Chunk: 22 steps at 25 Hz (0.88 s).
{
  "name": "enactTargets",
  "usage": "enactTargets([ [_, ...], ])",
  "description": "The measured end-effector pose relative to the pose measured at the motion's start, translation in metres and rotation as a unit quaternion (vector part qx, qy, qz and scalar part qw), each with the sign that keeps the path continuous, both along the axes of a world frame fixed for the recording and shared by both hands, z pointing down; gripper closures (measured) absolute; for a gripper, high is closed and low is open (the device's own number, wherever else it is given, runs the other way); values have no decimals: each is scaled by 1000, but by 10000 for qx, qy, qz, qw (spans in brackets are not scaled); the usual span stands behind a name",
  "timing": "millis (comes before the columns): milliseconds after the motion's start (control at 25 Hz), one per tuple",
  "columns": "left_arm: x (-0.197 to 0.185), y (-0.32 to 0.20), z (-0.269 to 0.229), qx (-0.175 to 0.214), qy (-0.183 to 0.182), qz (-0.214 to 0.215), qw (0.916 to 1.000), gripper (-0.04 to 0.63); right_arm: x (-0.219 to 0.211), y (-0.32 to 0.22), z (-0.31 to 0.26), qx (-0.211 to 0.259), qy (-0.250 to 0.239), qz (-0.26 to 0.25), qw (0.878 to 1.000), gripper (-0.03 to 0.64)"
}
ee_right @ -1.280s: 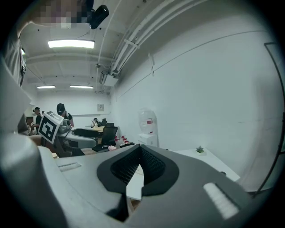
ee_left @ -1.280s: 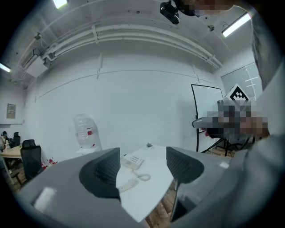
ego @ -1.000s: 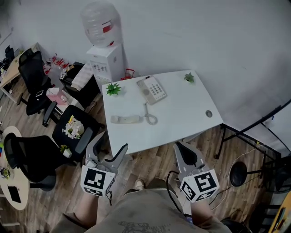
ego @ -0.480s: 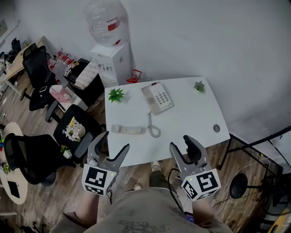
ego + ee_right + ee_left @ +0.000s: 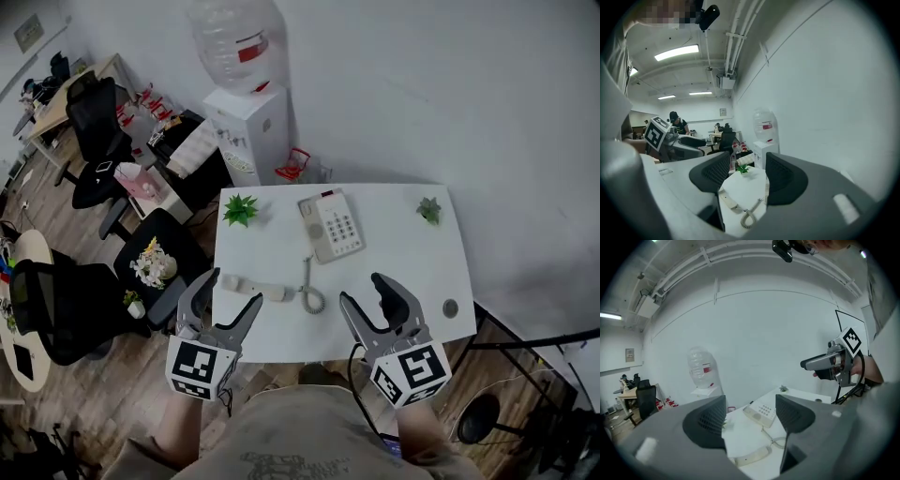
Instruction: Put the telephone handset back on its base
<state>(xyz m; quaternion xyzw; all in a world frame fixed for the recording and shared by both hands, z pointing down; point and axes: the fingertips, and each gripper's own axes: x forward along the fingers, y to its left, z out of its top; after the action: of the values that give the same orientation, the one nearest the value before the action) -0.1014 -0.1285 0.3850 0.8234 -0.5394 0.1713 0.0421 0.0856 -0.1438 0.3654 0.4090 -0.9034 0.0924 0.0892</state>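
Handset (image 5: pixel 258 287) lies off the base (image 5: pixel 333 225), to its near left. Left gripper (image 5: pixel 235 287) gapes empty. Right gripper (image 5: pixel 363 289) has just been opening, also empty.

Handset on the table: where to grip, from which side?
Probably the slim middle of the handset, from the near edge of the table, jaws across its width. It lies flat, lengthwise along that edge; the coiled cord leaves its right end, so avoid that end.

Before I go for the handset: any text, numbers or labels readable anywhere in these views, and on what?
No text reads clearly.
Bottle label: red, print blurred.
Phone keypad: keys too small to read.
Dispenser panel: marks too small.
Wall sign: blurred.
Marker cubes: square patterns only, no letters.
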Motion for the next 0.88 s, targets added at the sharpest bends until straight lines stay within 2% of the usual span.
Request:
enactTargets([
  [440, 1, -25, 12, -267, -93, -881, 9957, 275, 0, -56, 8, -32, -81, -869, 9962, 346],
  [680, -4, -23, 12, -357, -194, -1044, 9937, 275, -5, -60, 17, -218, -193, -1002, 9945, 344],
  [880, -12, -19, 15, -425, -126, -1137, 9925, 275, -16, -59, 20, -284, -124, -1096, 9935, 344],
])
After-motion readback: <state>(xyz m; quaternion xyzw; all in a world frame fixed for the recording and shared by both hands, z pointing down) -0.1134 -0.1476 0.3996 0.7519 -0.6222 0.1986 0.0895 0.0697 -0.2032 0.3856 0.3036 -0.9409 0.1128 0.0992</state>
